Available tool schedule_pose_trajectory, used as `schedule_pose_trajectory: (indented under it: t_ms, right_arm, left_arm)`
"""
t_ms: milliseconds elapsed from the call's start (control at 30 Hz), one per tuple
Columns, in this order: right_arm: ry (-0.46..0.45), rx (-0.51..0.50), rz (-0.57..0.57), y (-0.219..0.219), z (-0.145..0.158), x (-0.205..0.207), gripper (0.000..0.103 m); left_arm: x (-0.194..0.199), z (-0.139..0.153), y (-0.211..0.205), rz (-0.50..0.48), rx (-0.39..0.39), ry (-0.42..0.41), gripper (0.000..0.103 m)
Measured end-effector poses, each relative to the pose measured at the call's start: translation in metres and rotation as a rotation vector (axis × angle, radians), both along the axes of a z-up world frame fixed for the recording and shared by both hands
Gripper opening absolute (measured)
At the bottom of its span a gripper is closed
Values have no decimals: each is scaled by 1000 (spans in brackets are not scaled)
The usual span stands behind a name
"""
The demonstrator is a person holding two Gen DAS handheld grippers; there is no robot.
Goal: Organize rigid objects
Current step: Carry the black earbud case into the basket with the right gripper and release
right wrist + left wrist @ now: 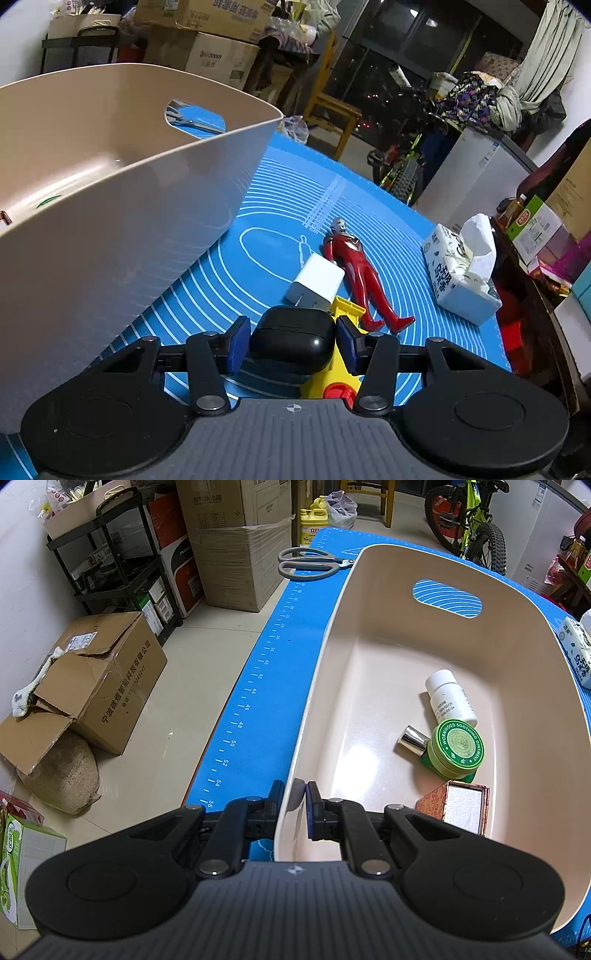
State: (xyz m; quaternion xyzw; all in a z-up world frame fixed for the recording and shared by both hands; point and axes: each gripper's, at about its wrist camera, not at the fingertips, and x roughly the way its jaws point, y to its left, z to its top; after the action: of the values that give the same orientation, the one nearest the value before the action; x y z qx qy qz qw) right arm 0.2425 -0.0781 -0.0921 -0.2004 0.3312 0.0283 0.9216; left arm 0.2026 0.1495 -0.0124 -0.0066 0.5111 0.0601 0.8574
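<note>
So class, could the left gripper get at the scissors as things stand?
Probably not yet: the left gripper is shut on the bin wall. The scissors lie uncovered on the mat beyond the bin's far corner, so releasing would leave the way free.

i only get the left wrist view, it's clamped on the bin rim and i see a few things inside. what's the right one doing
Observer: The right gripper has a black earbud case between its pads, on the blue mat beside the bin.
Operator: what else is still out there
Observer: A white charger plug, a red figure and a yellow toy lie just past the case.
Operator: anything further right
Observer: A tissue pack sits whole near the mat's right edge; your view shows only its corner.
</note>
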Motion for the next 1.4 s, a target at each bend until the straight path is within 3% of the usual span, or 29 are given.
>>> schedule_pose_trajectory:
  t_ms: [233, 633, 867, 1133, 1400]
  right_arm:
    - [-44, 30, -4, -1, 19, -5, 55]
    - [-188, 101, 43, 5, 90, -8, 55]
    - [-223, 126, 111, 29, 116, -3, 55]
    - [-181, 155, 184, 67, 123, 10, 55]
    - [-20, 160, 210, 101, 104, 29, 55]
  left_arm:
    - [0, 0, 0, 0, 0, 0, 14]
    - [0, 0, 0, 0, 1, 0, 14]
    - [0, 0, 0, 0, 1, 0, 14]
    - [0, 0, 0, 0, 1, 0, 14]
    - [0, 0, 0, 0, 1, 0, 14]
